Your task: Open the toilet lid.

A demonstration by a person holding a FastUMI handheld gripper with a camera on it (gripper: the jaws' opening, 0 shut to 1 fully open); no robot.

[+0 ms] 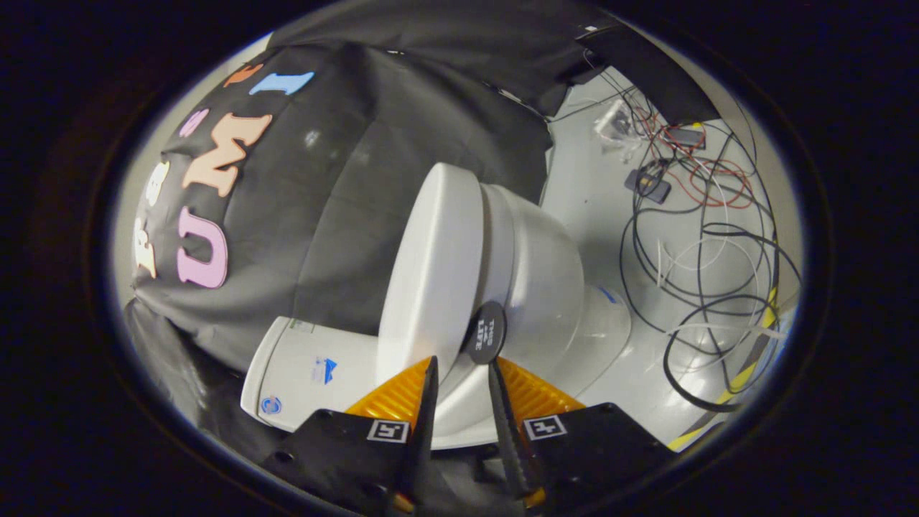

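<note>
A single fisheye camera rides on the hand-held gripper [463, 365] and looks forward along its two fingers, which rise from the bottom of the view with a narrow gap between them. The camera is rolled hard to one side, so the toilet [502, 273] appears tipped over and the floor [596, 208] stands like a wall beyond it. It sits close: the toilet lid [431, 273] begins just ahead of the fingertips, while the loose cables [718, 237] lie farther off.

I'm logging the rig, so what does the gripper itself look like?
The gripper has two slim, tapering jaws with ribbed wedge backs, on black blocks each bearing a square black-and-white marker. The jaws flank the edge of the toilet lid.
</note>
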